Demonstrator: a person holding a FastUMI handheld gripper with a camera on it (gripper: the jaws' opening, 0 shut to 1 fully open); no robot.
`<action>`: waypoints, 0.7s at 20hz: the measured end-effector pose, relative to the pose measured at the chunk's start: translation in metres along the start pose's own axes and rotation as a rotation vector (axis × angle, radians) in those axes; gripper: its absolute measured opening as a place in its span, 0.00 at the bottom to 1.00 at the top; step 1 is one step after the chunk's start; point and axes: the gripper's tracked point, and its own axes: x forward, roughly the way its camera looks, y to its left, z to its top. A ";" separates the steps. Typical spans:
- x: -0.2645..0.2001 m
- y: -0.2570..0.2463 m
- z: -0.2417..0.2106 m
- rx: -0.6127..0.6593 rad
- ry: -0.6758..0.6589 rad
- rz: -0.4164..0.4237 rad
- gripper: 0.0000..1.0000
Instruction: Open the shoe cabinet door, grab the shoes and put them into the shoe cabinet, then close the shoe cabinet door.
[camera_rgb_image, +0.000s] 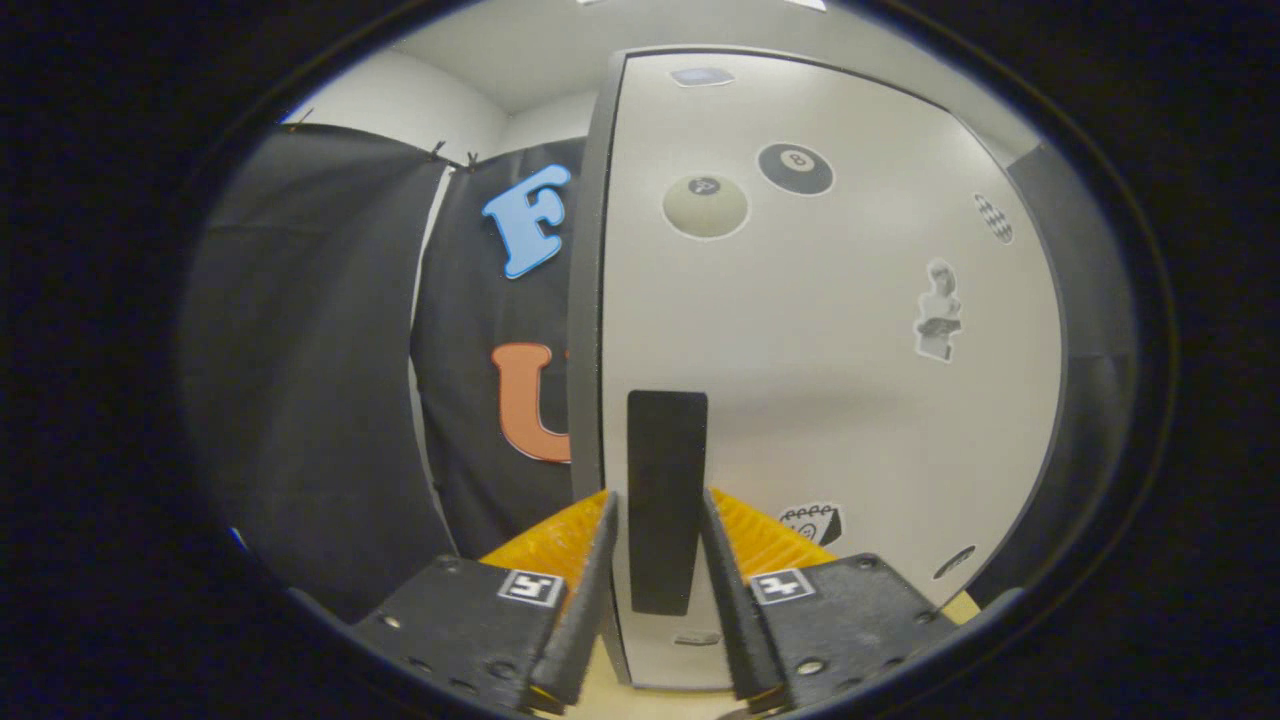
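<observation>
1. The shoe cabinet door (830, 330) stands pale and tall right in front of the gripper, its left edge facing the black cloth wall (320, 380) further left.
2. Stickers are scattered over the door: a pale ball (705, 206) and a black eight-ball (795, 168) up high, a small bust figure (938, 310) to the right, and a small sketch-like sticker (812, 522) low down near the right finger.
3. A dark upright handle (665, 500) sits near the door's left edge.
4. The gripper (657, 510) has its jaws close on either side of the handle; whether both press on it I cannot tell.
</observation>
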 end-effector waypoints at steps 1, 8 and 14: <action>0.002 -0.001 0.000 0.001 0.010 -0.002 0.39; -0.015 -0.001 -0.009 0.004 0.080 0.041 0.34; -0.081 -0.009 -0.013 -0.008 0.106 0.118 0.34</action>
